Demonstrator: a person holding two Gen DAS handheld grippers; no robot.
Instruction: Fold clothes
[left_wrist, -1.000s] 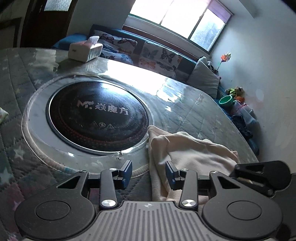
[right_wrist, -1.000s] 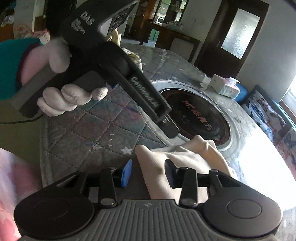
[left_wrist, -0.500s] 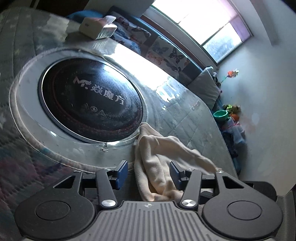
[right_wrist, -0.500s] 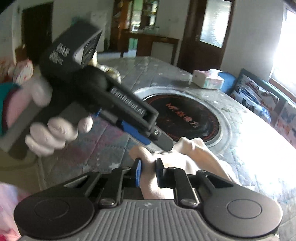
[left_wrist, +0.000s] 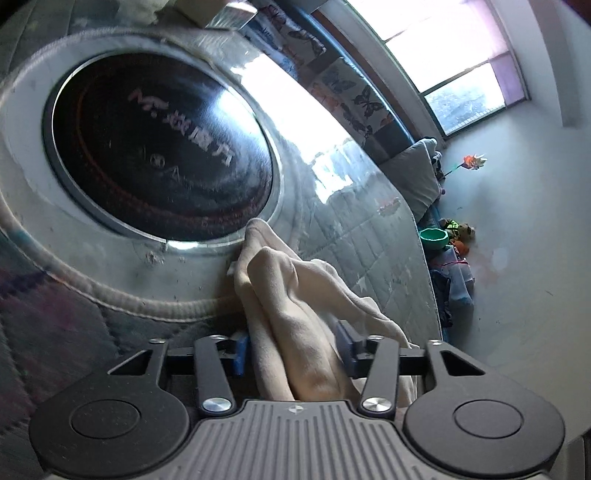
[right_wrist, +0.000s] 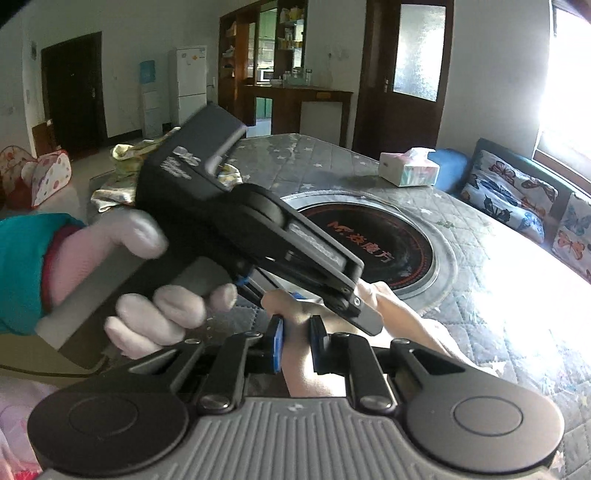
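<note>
A cream cloth (left_wrist: 291, 295) lies bunched on the quilted round table, beside the black hob disc (left_wrist: 159, 147). My left gripper (left_wrist: 291, 350) is open, its jaws wide apart with the cloth's near end between them. In the right wrist view my right gripper (right_wrist: 297, 341) is shut on the cream cloth (right_wrist: 402, 314) and pinches a fold near its end. The left gripper's black body (right_wrist: 240, 225), held by a white-gloved hand, crosses just above and in front of the right gripper.
A tissue box (right_wrist: 408, 166) stands at the table's far side. A crumpled yellowish cloth (right_wrist: 122, 173) lies at the far left edge. A sofa with butterfly cushions (right_wrist: 517, 195) runs along the window wall. The table edge (left_wrist: 421, 258) drops off at the right.
My left gripper has moved forward and down so the cloth now sits between its open jaws. My right gripper closed on the cloth's end and has lifted it a little.
</note>
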